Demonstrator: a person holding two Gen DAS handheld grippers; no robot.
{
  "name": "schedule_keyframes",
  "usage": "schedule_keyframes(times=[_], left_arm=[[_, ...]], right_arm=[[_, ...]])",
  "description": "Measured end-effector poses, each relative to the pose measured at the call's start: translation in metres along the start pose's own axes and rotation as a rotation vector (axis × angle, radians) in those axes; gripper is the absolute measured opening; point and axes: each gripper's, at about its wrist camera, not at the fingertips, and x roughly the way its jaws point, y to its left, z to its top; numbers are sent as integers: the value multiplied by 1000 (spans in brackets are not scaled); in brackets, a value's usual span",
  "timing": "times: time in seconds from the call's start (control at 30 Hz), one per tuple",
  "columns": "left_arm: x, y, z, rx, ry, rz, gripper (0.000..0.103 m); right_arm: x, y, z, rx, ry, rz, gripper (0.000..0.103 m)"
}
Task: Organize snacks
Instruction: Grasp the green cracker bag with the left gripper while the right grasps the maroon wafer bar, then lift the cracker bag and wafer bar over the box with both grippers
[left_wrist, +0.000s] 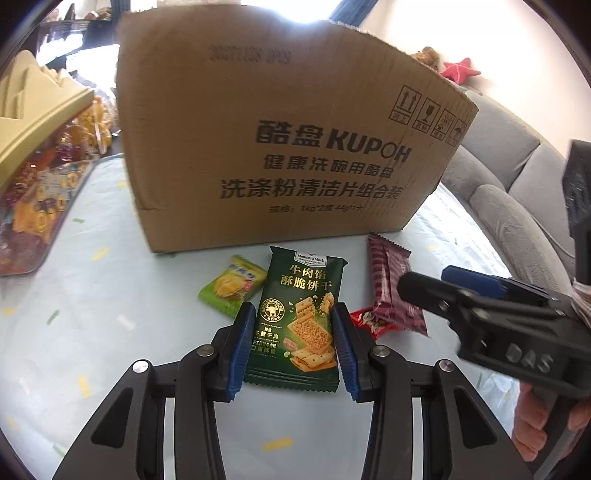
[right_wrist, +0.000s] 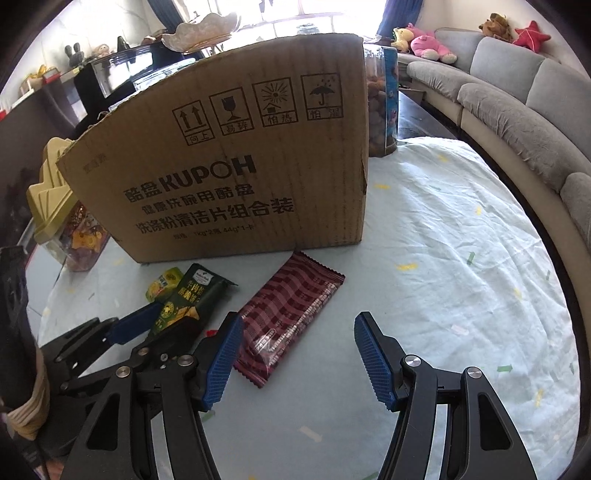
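Left wrist view: our left gripper (left_wrist: 295, 332) clamps the green cracker packet (left_wrist: 301, 314); cardboard box (left_wrist: 280, 129) blocks ahead, maroon packet (left_wrist: 393, 288) right, our right gripper (right_wrist: 295, 354) open.

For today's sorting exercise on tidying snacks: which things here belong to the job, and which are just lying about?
Part of the job:
left gripper, shut on the dark green cracker packet
right gripper, open
maroon snack packet
yellow-green packet
small red packet
cardboard box

Just lying about:
grey sofa
plush toys

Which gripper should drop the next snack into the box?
Left. The left gripper has its pads against the green cracker pack, facing the box. The right gripper stands open and holds nothing; the maroon pack lies beside it.
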Motion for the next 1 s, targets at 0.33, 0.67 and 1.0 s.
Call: schedule_keyframes(times=[0.33, 0.67, 1.0], left_arm=[[-28, 2, -2, 18, -63, 78, 42], [-30, 1, 4, -4, -85, 96, 42], [-29, -10, 4, -5, -84, 102, 42]], right_arm=[[23, 9, 11, 33, 33, -11, 64], [36, 23, 13, -21, 54, -52, 65], [25, 15, 3, -16, 49, -49, 40]])
